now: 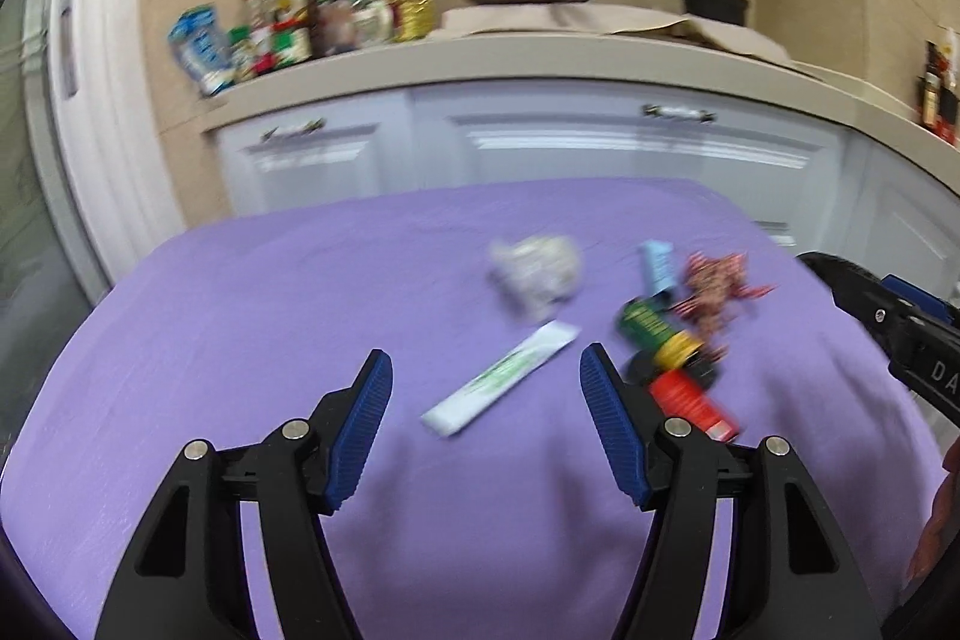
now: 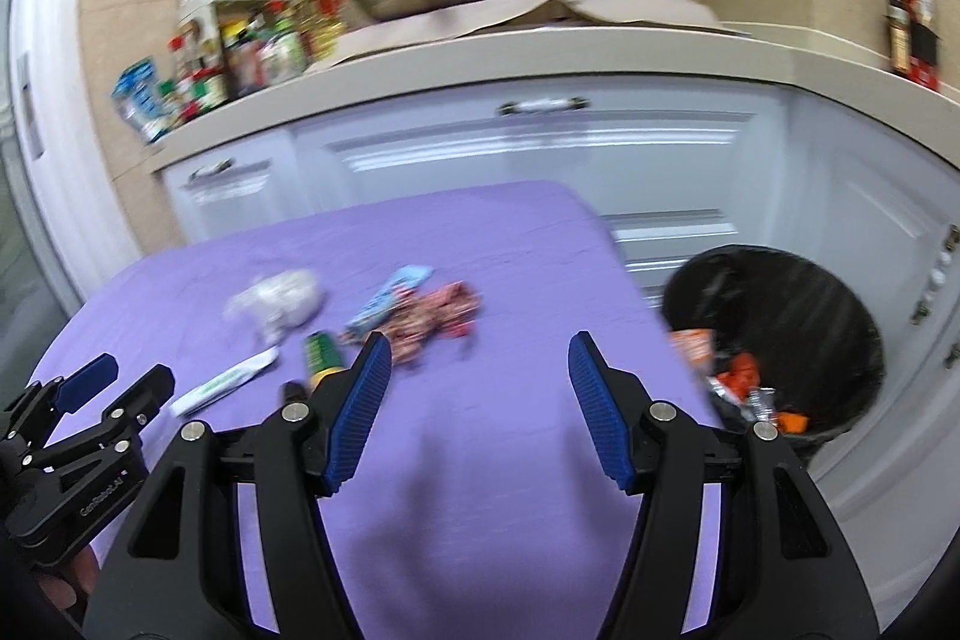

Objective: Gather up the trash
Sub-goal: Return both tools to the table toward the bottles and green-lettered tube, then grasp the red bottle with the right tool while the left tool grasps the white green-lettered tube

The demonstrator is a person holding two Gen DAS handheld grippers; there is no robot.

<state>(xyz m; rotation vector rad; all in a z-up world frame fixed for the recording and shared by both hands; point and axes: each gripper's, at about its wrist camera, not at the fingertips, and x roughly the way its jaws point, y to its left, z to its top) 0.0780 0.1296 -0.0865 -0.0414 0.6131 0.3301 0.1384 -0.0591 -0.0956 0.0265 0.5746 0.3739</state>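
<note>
With the bin (image 2: pixel 780 334) off the table's (image 1: pixel 240 340) right edge and both grippers, left (image 1: pixel 486 370) and right (image 2: pixel 480 358), half open and empty above the litter, a hasty grab could scatter the wrapper (image 1: pixel 717 289), tissue (image 1: pixel 537 274) or sachet (image 1: pixel 501 379).
</note>
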